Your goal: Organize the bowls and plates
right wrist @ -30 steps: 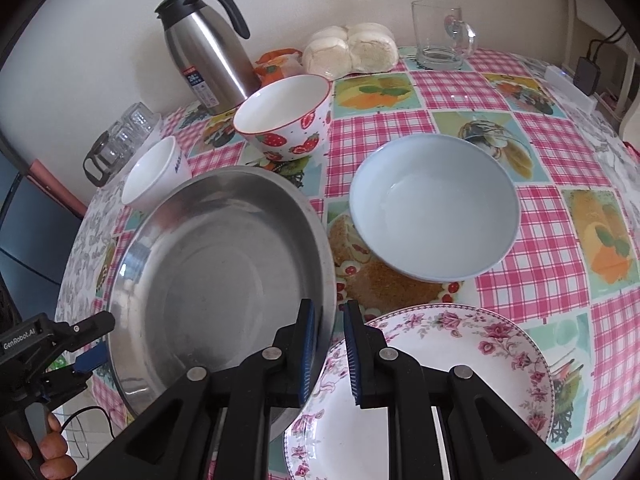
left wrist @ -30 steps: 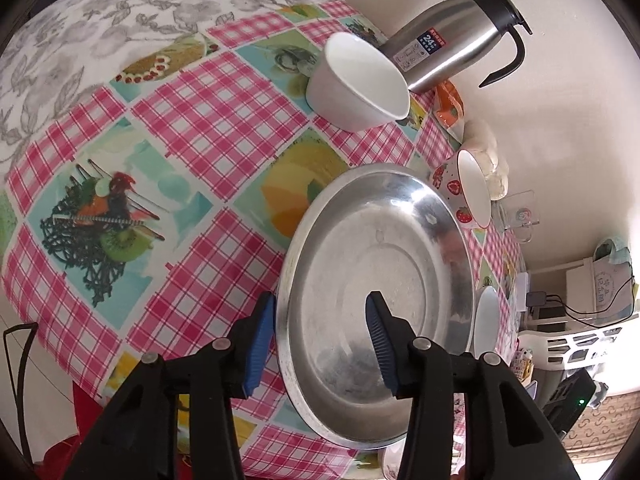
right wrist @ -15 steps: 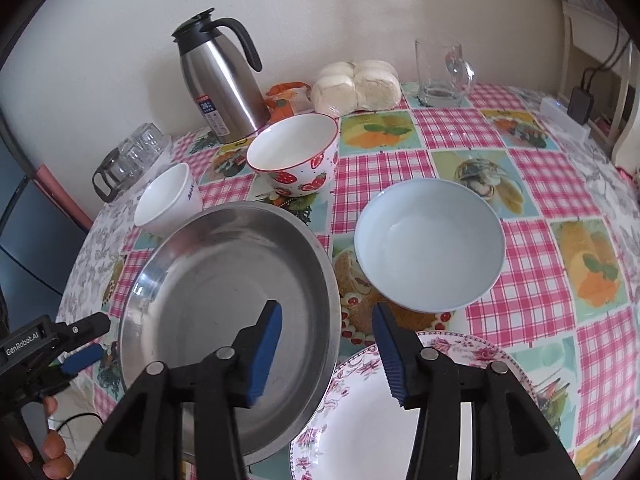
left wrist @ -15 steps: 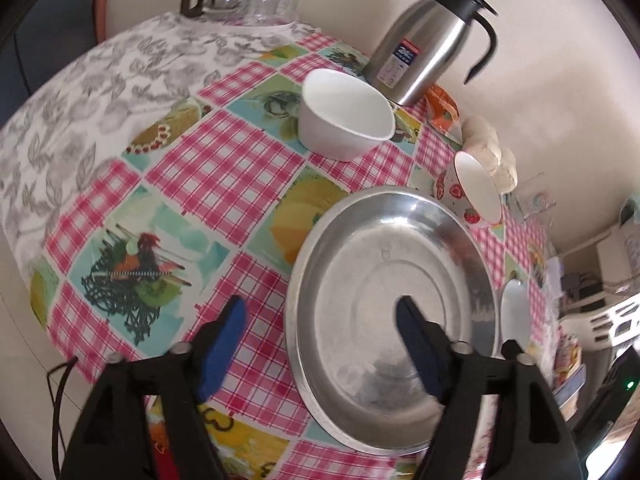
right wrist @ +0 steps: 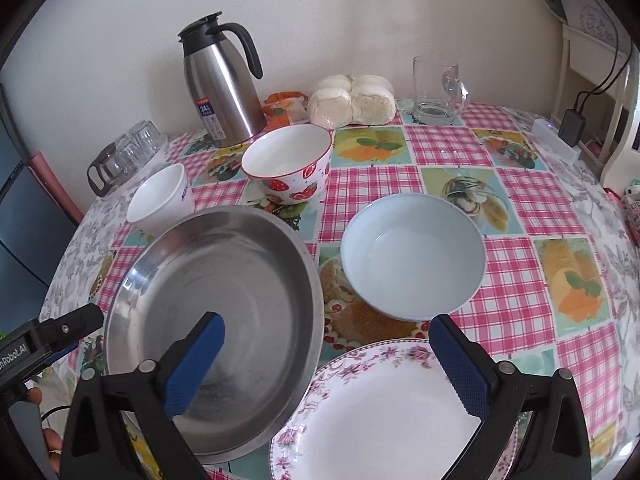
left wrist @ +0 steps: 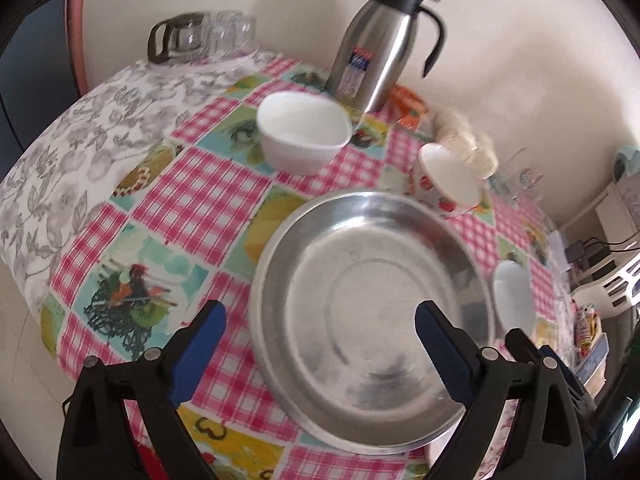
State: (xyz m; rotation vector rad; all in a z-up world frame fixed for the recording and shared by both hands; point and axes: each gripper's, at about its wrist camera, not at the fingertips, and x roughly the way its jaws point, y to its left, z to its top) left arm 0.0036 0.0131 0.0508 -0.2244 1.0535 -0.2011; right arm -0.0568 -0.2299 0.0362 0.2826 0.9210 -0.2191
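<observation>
A large steel plate (left wrist: 372, 320) (right wrist: 216, 308) lies on the checked tablecloth, its right edge over the rim of a floral plate (right wrist: 384, 412). A pale blue bowl (right wrist: 412, 256) (left wrist: 514, 300) sits right of it. A strawberry bowl (right wrist: 288, 168) (left wrist: 448, 180) and a small white bowl (right wrist: 160, 198) (left wrist: 302, 136) stand behind. My left gripper (left wrist: 320, 348) is open above the steel plate's left rim, holding nothing. My right gripper (right wrist: 326, 364) is open above the seam between the steel and floral plates, holding nothing.
A steel thermos jug (right wrist: 220, 84) (left wrist: 372, 44), wrapped buns (right wrist: 352, 100), a glass mug (right wrist: 436, 92) and a glass pot with small glasses (right wrist: 124, 152) (left wrist: 200, 36) stand along the back by the wall. The table edge (left wrist: 36, 280) is near the left gripper.
Both grippers opened wide, let go of the steel plate's rim and drew back and up. The steel plate now rests on the table and the floral plate's rim.
</observation>
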